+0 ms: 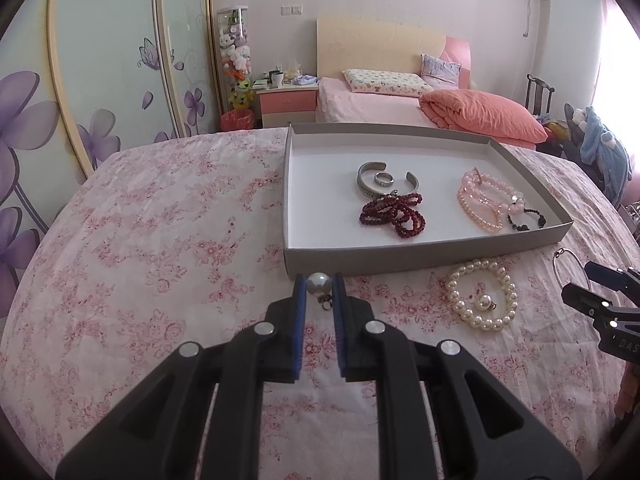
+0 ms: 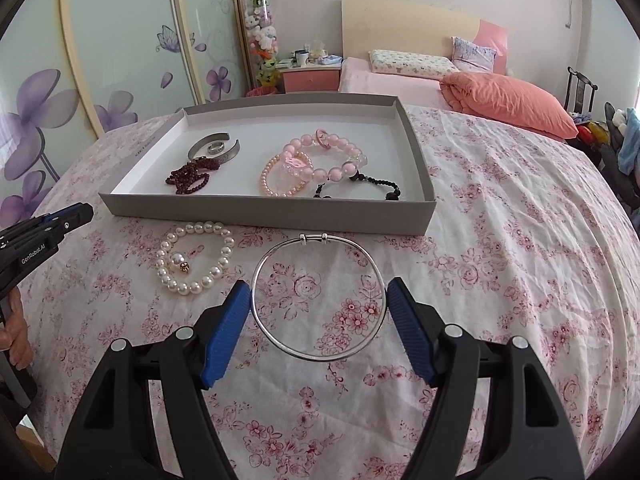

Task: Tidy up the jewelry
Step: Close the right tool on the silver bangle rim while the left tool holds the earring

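My left gripper is shut on a pearl earring, held just in front of the grey tray. The tray holds a silver cuff, a ring, dark red beads, pink bead bracelets and a black bracelet. My right gripper grips a thin silver bangle across its width, its pads touching both sides. A white pearl bracelet with a second pearl earring inside it lies on the floral cloth to the left of the bangle.
The floral cloth covers a rounded surface that falls away at the sides. Behind it stand a bed with an orange quilt, a pink nightstand and a wardrobe with flower doors.
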A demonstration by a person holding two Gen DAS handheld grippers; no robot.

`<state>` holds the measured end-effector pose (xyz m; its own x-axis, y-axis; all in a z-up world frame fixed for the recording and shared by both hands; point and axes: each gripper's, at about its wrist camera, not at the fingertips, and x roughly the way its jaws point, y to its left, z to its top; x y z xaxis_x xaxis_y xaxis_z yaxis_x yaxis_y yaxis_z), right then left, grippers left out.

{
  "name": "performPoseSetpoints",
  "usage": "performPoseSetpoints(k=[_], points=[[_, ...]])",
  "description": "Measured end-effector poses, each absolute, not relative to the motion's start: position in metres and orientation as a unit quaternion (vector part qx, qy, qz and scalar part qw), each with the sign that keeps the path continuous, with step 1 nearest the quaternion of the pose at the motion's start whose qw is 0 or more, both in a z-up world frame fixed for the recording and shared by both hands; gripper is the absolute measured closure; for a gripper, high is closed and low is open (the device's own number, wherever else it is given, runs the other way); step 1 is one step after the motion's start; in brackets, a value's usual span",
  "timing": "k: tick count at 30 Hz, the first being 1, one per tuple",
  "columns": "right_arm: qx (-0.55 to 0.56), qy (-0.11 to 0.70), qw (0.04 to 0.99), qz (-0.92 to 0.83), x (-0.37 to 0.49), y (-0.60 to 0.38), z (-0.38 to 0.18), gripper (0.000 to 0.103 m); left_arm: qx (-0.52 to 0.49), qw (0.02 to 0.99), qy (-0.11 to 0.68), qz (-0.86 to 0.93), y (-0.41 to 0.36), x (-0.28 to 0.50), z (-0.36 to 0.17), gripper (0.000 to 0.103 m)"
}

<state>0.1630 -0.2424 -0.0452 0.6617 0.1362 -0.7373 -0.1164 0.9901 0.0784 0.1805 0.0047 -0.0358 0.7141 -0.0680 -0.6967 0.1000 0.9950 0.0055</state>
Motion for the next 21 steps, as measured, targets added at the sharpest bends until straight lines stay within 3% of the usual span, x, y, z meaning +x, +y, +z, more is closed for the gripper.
performPoseSetpoints(k=[21], points=[[0.031, 0.370, 0.926, 0.072, 0.155, -0.240, -0.027, 0.032, 0.001, 0.937, 0.347, -0.048, 0.012, 0.168, -0.019, 0.089]])
